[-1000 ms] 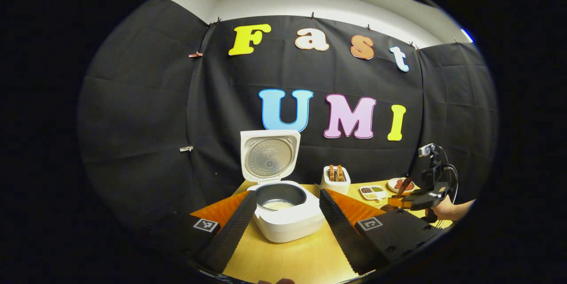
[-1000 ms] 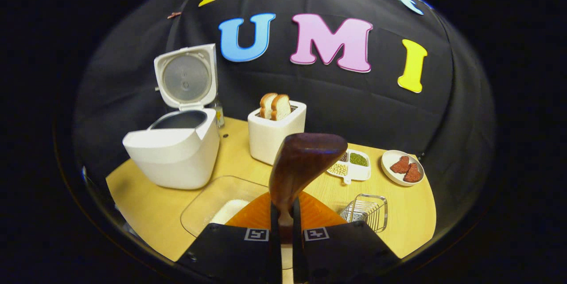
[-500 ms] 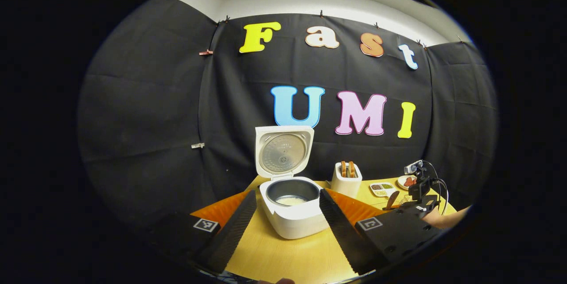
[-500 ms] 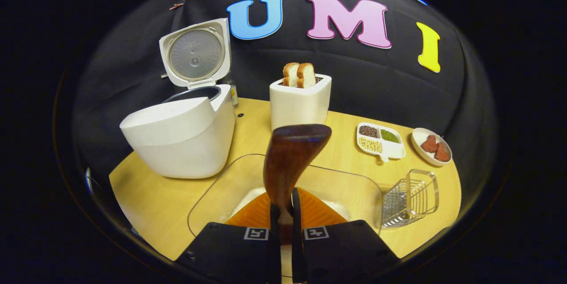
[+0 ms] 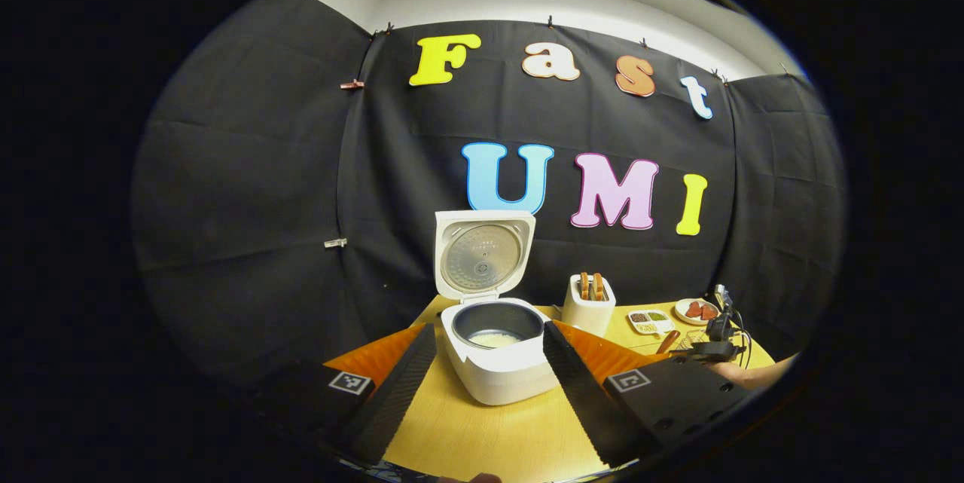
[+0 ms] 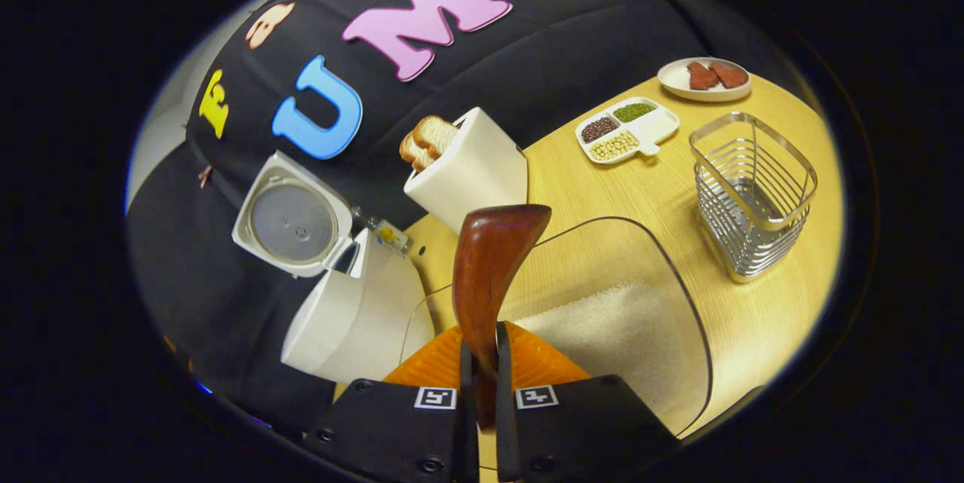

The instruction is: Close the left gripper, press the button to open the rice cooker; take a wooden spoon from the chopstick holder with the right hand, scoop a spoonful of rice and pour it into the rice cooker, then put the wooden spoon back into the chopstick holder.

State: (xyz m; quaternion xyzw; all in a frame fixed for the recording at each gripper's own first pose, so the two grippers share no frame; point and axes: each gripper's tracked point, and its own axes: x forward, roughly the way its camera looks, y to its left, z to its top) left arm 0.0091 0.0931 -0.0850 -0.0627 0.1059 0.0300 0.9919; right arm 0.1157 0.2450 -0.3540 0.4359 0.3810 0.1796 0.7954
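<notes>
Rice cooker [image 5: 498, 343] open on the surface [image 5: 482, 438], lid up, some rice already in the pot. Left tool [image 5: 482, 377] released, fingers spread wide either side of the cooker, touching nothing. Right tool [image 6: 482, 392] clenched on the handle of the wooden spoon [image 6: 493, 264], bowl tilted above the clear rice container [image 6: 602, 317]. Empty wire chopstick holder [image 6: 753, 193] just right of the container.

Risks, as a judgement: thin handle twisting between the fingers with the tool so rolled, spilling grains onto the surface; spoon bowl catching the container's clear rim on the dip; light container sliding toward the cooker under the scoop; holder tipping on the return, being light and open-wired.
</notes>
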